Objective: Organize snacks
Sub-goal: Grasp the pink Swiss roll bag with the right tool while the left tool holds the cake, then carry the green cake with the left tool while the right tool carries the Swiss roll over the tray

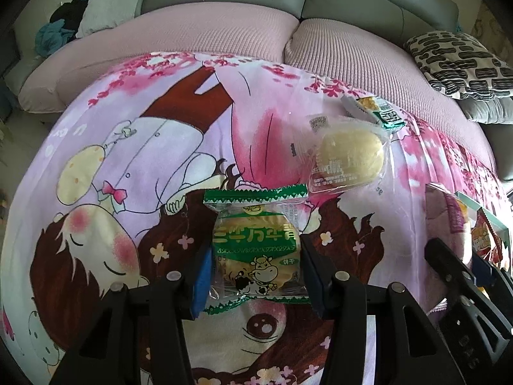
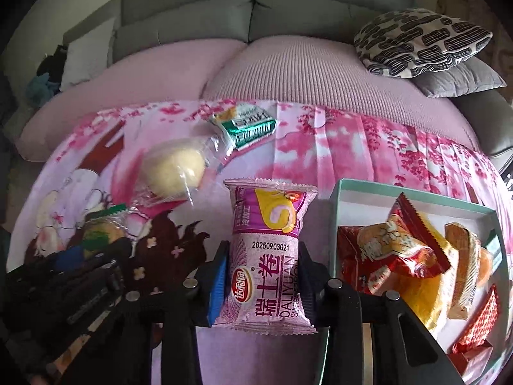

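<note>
Two tongs, each clamped on one wrapped snack over the cartoon-print bench.

The left tongs (image 1: 255, 268) pinch a green biscuit pack (image 1: 256, 250); the right tongs (image 2: 264, 268) squeeze a purple Swiss-roll pack (image 2: 267, 256), its middle waisted by the grip. Beyond both tongs lie two loose snacks: a clear-wrapped yellow bun (image 1: 348, 157) and a green-and-white packet (image 2: 245, 126). Just right of the right tongs stands one teal-rimmed box (image 2: 338, 192) of red and orange packets.
</note>
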